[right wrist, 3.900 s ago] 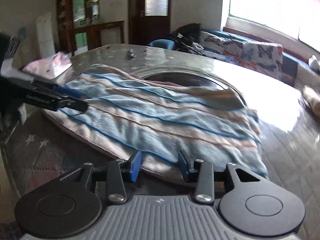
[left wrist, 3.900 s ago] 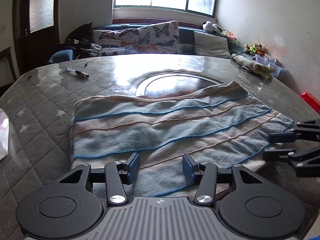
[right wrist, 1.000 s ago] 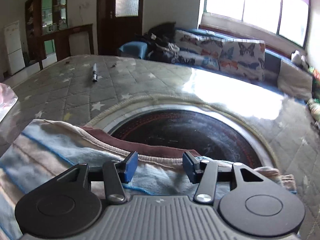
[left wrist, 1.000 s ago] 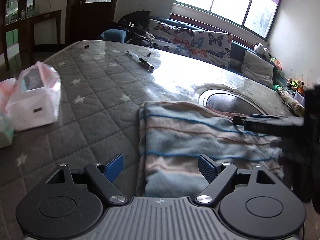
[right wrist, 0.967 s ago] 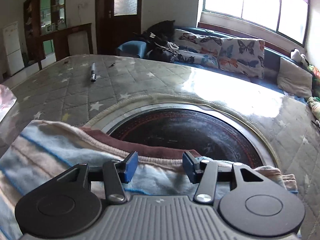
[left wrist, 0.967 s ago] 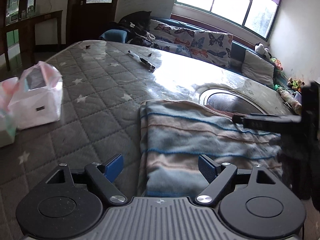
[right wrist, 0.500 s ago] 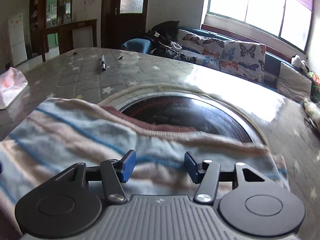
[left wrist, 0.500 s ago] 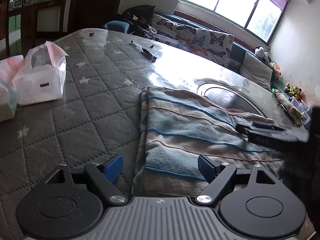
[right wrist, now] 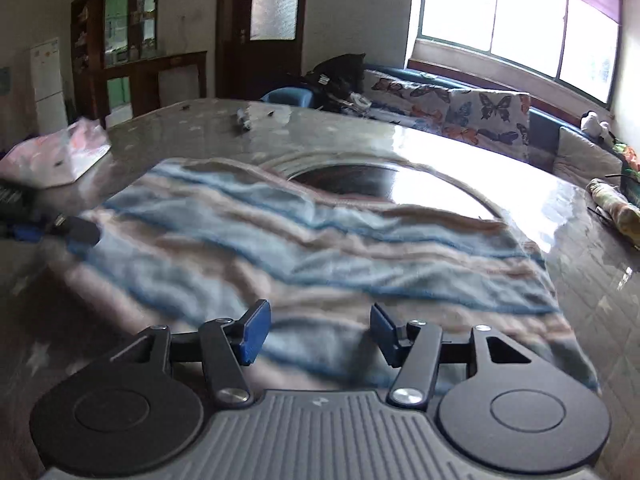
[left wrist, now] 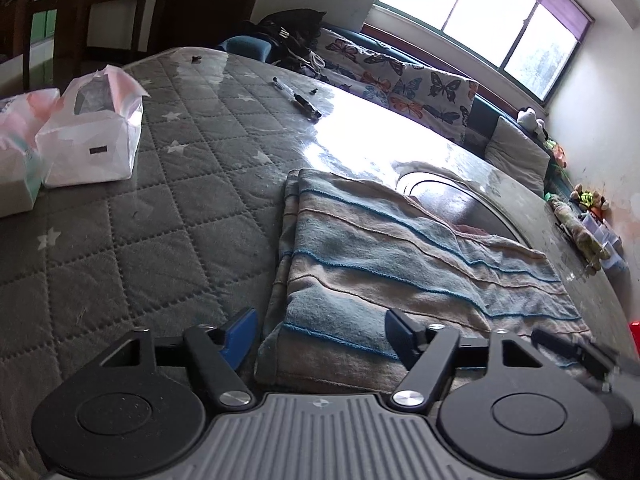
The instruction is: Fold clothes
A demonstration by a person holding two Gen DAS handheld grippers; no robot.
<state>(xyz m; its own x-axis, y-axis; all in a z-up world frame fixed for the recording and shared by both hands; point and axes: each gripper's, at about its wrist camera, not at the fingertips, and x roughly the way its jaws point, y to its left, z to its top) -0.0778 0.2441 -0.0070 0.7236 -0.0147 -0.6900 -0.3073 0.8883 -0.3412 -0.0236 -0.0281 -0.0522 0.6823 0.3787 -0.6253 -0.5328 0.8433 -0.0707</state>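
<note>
Daylight from the wide window [left wrist: 484,20] glares off a large quilted grey surface [left wrist: 132,216] stitched with white stars, with a butterfly-print sofa [left wrist: 404,80] behind it and a dark round inset [right wrist: 384,184] in the middle. On that surface lies the striped garment [left wrist: 400,256], a fuzzy knit in pale blue and beige bands with thin bright-blue lines, already doubled into a thick rectangle whose far edge laps over the rim of the inset; a sliver of reddish-brown cloth peeks out along that far edge. The left gripper [left wrist: 318,334] sits low at the near left corner with its fingers spread wide, 1 on each side of the corner and closed on nothing, a placement that looks meant for pinching that corner for another fold. The right gripper [right wrist: 318,330] hangs over the near edge further along, fingers likewise parted and empty; its view is smeared, so whether they touch the cloth cannot be told. Set at 2 points on the same edge, the pair could lift it evenly. Off to the left, well apart, stand a white plastic bag [left wrist: 94,136] and a pen [left wrist: 298,98].
</note>
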